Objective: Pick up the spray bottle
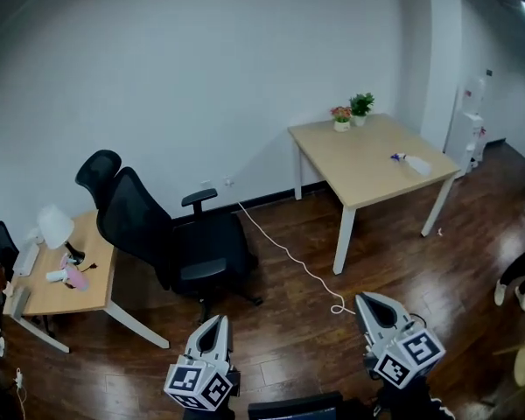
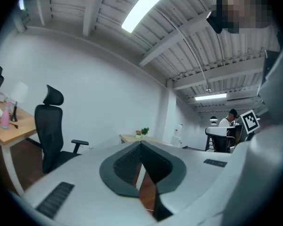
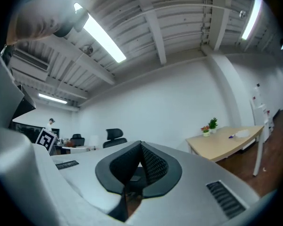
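**On the far right table the spray bottle lies alone; both grippers are closed and empty**

At the near edge of the head view, the left gripper [image 1: 217, 320] and the right gripper [image 1: 362, 297] point out level over the dark wooden floor [image 1: 280, 331]; the left one sits near the middle, the right one further to the right. In the left gripper view the dark pads meet at their tips, with nothing between them. In the right gripper view the pads are likewise drawn together and carry nothing.

The spray bottle [image 1: 417, 165] lies on its side on the light wooden table [image 1: 359, 169] at the far right; it is near the table's right edge, its white body to the right and its bluish head to the left. It is well apart from both grippers. At the table's far corner stand two small potted plants just beside each other: a pink-flowered plant [image 1: 341, 117] and a green plant [image 1: 361, 105]. A tall white unit [image 1: 470, 121] stands beyond the table against the far wall.

Left of the table a black office chair [image 1: 171, 234] stands beside a small desk [image 1: 70, 300]. The desk bears a white lamp [image 1: 55, 227] and a pink bottle [image 1: 76, 277]. A white cable [image 1: 284, 252] runs from the wall across the floor and ends in a loop near the right gripper. A person's legs [image 1: 514, 278] show at the right edge.
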Tool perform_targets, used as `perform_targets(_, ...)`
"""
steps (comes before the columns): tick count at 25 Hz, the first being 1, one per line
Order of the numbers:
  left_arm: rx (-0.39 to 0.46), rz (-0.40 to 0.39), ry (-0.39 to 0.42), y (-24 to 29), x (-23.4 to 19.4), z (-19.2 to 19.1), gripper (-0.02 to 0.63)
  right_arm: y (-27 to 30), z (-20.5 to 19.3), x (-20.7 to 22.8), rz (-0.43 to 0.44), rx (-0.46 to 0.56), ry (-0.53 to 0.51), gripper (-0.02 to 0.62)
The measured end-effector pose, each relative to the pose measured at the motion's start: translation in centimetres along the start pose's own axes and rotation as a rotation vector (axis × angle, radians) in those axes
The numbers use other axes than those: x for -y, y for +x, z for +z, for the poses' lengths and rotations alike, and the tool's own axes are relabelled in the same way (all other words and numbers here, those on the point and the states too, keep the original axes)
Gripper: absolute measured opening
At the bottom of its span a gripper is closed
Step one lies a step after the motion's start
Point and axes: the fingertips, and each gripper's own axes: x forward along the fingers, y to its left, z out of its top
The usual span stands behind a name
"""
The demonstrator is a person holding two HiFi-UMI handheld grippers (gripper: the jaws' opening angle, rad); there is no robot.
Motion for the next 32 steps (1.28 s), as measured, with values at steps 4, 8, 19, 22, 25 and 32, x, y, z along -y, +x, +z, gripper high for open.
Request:
perform_targets(4,-0.043,-0.105,0.017,11.7,3.2,-0.6,0.002,1.1,1.3,10.0,-0.135,0.011,-0.009,0.014)
perform_targets(8,-0.047,-0.176,0.011,24.4,8.0,-1.9,0.002,1.3,2.3,21.8,-0.231,0.033,-0.022,0.014)
perform_targets(19,-0.112,-0.335,0.012,59.5,27.7,-3.1,0.002,1.8,9.8,58.5,-0.424,0.104,-0.006,0.014)
perform_targets(22,-0.110,-0.396,0.030,68.4,32.0,-3.1,0.002,3.2,11.1,66.8,-0.465,0.106,-0.010,0.014)
perform_targets(25,-0.083,-0.468,0.027,78.6,35.3,-3.1,0.003,6.2,12.1,75.7,-0.523,0.113,-0.032,0.014)
perform_targets(32,-0.067,-0.535,0.053,100.1,38.3,-1.5,0.002,15.7,16.7,92.5,-0.632,0.127,-0.095,0.014)
